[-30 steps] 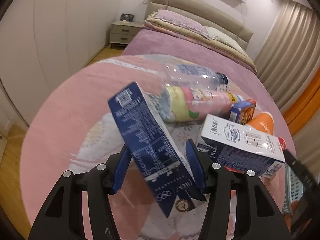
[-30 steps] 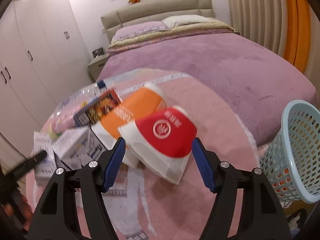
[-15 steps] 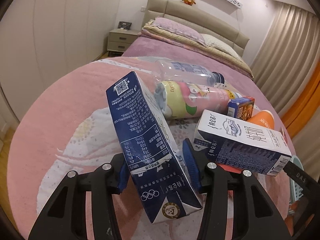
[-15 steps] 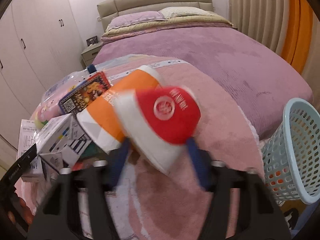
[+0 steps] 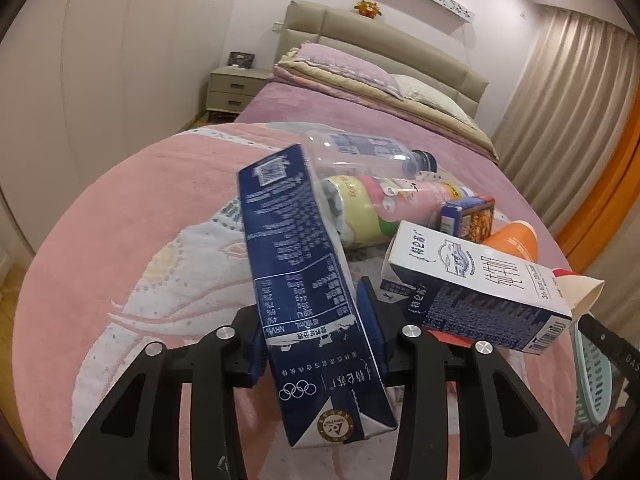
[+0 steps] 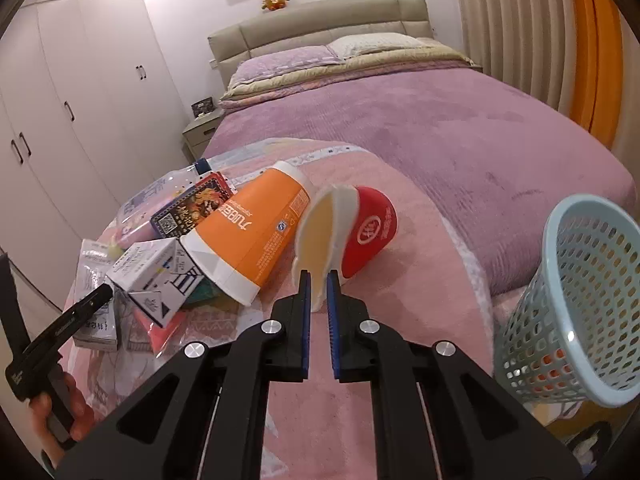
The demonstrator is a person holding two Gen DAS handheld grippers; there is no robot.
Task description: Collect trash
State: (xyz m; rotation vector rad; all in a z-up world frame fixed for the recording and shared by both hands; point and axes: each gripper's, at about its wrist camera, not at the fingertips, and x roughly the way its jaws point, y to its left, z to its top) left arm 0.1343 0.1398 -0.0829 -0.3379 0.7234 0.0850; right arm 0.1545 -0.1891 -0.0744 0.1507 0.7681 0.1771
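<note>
Right wrist view: right gripper [image 6: 319,280] pinches only the thin rim of the red cup [image 6: 352,236], far end hanging free just left of the blue basket [image 6: 576,312] — a swing toward the basket could crush the rim or let the cup slip out. Left gripper [image 5: 316,332] clamps the dark carton [image 5: 308,292] low on its body, tilted, white carton [image 5: 476,284] close at right — a sideways move may knock that pile.

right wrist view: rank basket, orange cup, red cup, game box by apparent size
1. basket, nearest the lens, so inflated
2. orange cup
3. red cup, pinched by the right gripper
4. game box, partly hidden
</note>
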